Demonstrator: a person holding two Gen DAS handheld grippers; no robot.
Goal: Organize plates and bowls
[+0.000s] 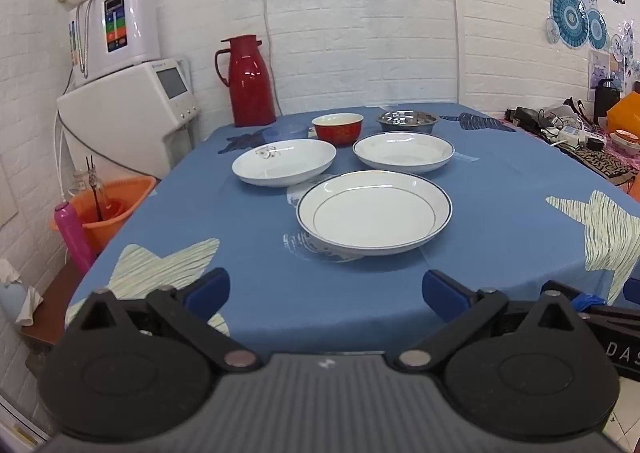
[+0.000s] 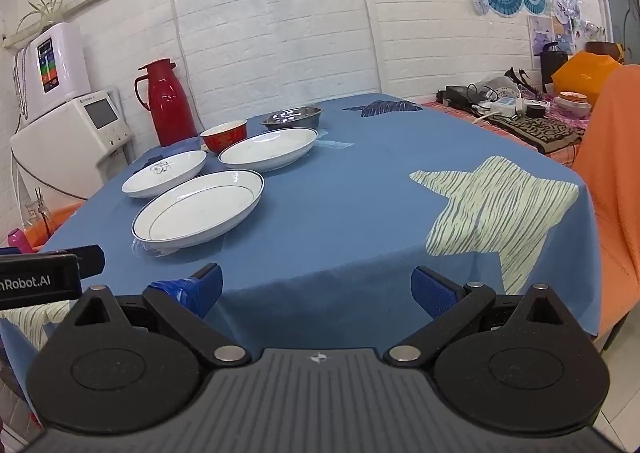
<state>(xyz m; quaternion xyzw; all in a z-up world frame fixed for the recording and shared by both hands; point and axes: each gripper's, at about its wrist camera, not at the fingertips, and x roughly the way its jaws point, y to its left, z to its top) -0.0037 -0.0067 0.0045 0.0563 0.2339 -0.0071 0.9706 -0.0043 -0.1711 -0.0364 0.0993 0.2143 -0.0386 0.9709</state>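
Hanging wide apart at the near edge of the bench (image 1: 248, 213), the left gripper (image 1: 326, 293) and right gripper (image 2: 316, 293) hold nothing. Three white plates (image 1: 374, 213) sit mid-bench, a red bowl (image 1: 338, 129) and steel bowl (image 1: 407, 121) beyond. Only the right view shows an orange cloth (image 2: 616, 173).

home dining room: clothed table (image 1: 248, 221), thermos (image 1: 249, 81)

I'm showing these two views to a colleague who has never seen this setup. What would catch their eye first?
Probably the three white plates clustered on the blue tablecloth: the nearest plate in front, two more behind it. Next, the red bowl and the tall red thermos jug at the table's far edge near the wall. Both grippers, left and right, are open and empty.
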